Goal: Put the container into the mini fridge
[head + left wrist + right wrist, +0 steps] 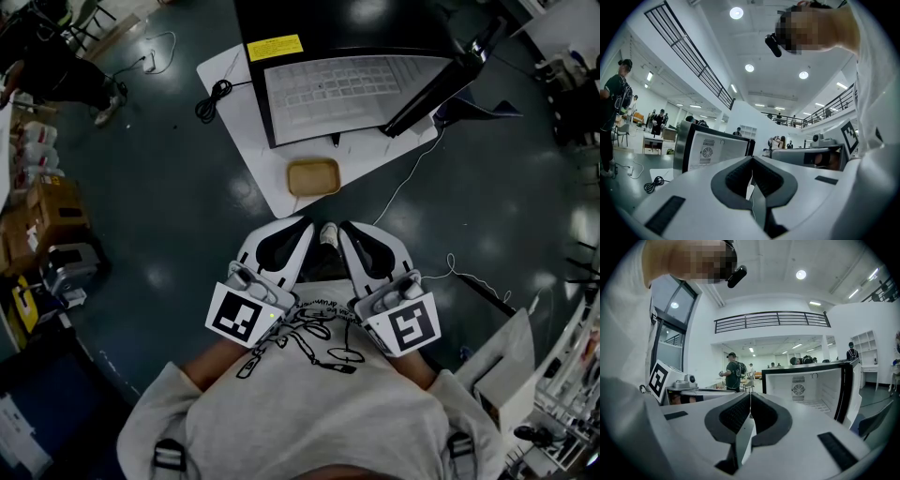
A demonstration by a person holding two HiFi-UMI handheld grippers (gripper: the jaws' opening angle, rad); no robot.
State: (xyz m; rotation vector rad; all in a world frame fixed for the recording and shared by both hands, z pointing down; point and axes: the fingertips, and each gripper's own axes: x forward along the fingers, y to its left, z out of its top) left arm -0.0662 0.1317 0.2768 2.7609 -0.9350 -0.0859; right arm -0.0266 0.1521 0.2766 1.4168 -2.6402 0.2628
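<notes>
1. The tan container lies flat on the white board, just in front of the mini fridge. Its inside looks plain tan.
2. The fridge's door stands swung open, baring the white interior and shelf.
3. Dark floor spreads in front of the fridge, past the board's edge.
4. The left gripper and right gripper are side by side at the person's chest. Both point toward the fridge, well short of the container, with jaws closed on nothing.
</notes>
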